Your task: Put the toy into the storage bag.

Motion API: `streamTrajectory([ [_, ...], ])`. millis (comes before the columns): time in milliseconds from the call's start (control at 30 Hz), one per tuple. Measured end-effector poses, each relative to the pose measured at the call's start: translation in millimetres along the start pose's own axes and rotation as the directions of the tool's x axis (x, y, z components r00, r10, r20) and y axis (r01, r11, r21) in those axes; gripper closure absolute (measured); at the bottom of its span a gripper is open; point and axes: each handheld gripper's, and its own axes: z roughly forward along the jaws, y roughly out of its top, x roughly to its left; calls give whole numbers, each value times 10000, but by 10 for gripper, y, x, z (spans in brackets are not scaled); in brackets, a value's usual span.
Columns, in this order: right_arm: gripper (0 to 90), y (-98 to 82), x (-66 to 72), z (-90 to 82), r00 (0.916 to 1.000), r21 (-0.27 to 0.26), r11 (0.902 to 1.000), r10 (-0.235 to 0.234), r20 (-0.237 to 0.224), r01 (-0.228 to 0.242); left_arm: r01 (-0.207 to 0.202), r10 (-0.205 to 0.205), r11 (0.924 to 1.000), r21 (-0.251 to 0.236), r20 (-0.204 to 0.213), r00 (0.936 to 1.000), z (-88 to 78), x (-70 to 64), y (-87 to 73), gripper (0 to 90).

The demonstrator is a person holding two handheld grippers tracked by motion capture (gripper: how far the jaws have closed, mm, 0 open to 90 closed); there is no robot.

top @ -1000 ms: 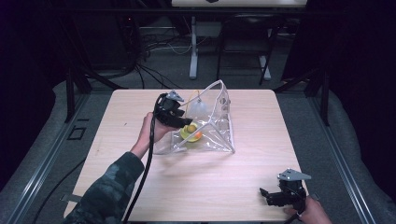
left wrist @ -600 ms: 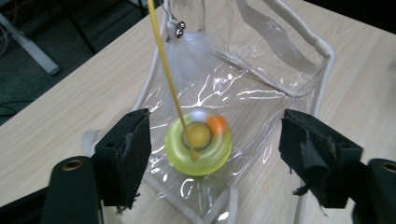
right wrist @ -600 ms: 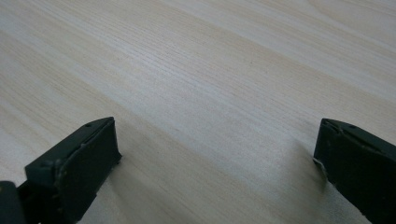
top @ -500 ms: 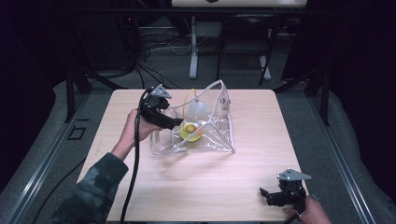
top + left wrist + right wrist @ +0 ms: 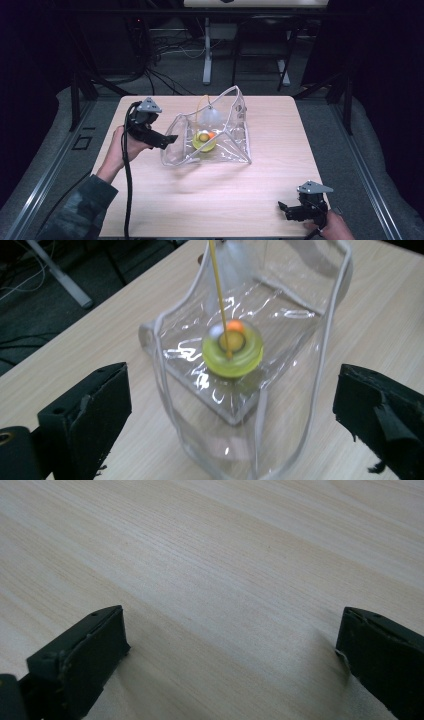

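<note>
Your left tool (image 5: pixel 167 141) has just opened wide and backed away from the clear bag (image 5: pixel 220 145), leaving the yellow toy (image 5: pixel 204 141) inside mid-desk; your right tool (image 5: pixel 287 210) rests wide, empty.

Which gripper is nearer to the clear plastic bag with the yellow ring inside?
Left. The left gripper hangs just beside the clear plastic bag, at its open side, jaws apart and empty. The right gripper sits at the table's near corner, far from it.
</note>
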Motion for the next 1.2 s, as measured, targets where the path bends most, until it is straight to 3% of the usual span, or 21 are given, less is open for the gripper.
streamTrajectory([
  [267, 0, 0, -1, -1, 10000, 22, 10000, -18, 34, 18, 125, -110, 9994, 322, -463, 9989, -128, 15, -345, 0],
  [600, 0, 1, 1, -1, 10000, 9, 10000, 14, 10, -14, 877, -828, 9938, 686, -703, 9941, -218, 52, -814, 0],
  [833, 0, 1, 1, 0, 10000, -6, 10000, 20, -4, -20, 1621, -1564, 9819, 983, -623, 9857, -204, 54, -1162, 0],
  [967, 0, 1, 1, 0, 10000, 3, 10000, 13, 9, -13, 2075, -2017, 9724, 1066, -635, 9774, -158, 37, -1354, 0],
  [1200, 0, 0, 1, 0, 10000, -1, 10000, 12, 11, -12, 2491, -2463, 9584, 1397, -372, 9685, -24, -21, -1611, 0],
])
